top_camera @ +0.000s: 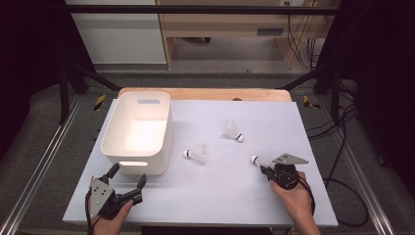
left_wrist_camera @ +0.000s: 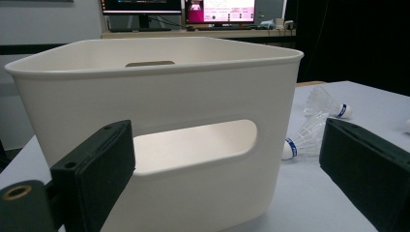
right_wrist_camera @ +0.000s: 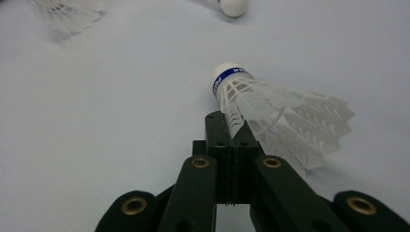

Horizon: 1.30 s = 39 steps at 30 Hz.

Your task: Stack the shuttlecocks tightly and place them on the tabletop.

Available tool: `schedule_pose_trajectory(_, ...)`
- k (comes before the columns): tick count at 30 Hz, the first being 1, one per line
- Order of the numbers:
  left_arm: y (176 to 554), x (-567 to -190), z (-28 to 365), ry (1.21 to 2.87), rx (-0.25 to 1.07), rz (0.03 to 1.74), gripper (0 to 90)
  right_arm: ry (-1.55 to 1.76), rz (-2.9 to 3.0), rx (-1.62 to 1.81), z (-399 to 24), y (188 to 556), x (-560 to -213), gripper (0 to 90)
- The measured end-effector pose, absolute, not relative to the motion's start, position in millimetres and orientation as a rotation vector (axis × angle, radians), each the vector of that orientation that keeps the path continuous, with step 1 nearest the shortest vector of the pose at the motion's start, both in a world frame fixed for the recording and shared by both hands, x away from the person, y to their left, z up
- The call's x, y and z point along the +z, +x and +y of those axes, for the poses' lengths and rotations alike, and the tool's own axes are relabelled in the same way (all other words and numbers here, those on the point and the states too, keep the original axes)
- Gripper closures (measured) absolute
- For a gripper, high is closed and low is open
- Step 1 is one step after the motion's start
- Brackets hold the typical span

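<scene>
Three white shuttlecocks with blue-banded corks lie on the white table sheet. My right gripper is shut on the feather skirt of the nearest shuttlecock, near the sheet's right front. In the right gripper view the jaws pinch the skirt of that shuttlecock, whose cork points away. A second shuttlecock lies mid-table and a third farther back. My left gripper stands open just in front of the white bin. Its jaws frame the bin's handle slot.
The bin is empty and sits at the sheet's left. Two loose shuttlecocks lie to its right. A wooden table edge runs behind the sheet, and cables trail on the floor at right.
</scene>
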<state>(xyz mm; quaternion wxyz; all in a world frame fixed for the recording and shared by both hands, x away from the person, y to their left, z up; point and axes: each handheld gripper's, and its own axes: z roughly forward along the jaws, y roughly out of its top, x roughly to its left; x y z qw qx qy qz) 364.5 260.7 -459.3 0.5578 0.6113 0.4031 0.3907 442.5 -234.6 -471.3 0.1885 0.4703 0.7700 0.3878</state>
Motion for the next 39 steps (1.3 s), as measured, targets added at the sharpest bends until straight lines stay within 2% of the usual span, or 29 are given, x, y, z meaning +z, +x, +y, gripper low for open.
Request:
schedule_pose_trajectory(12,365.8,-459.7,259.7,1.44,0.918,0.95,5.7,1.065,2.312,1.144,-191.7,464.4,-454.2,90.0)
schedule_pose_trajectory(21,366.1,-459.9,259.8,1.428,0.907,0.95,5.5,0.983,2.372,1.198,-152.4,481.3,-460.9,90.0)
schedule_pose_trajectory(39,366.0,-459.6,259.3,1.429,0.91,0.947,5.5,0.889,2.449,1.285,-103.6,497.7,-467.3,90.0)
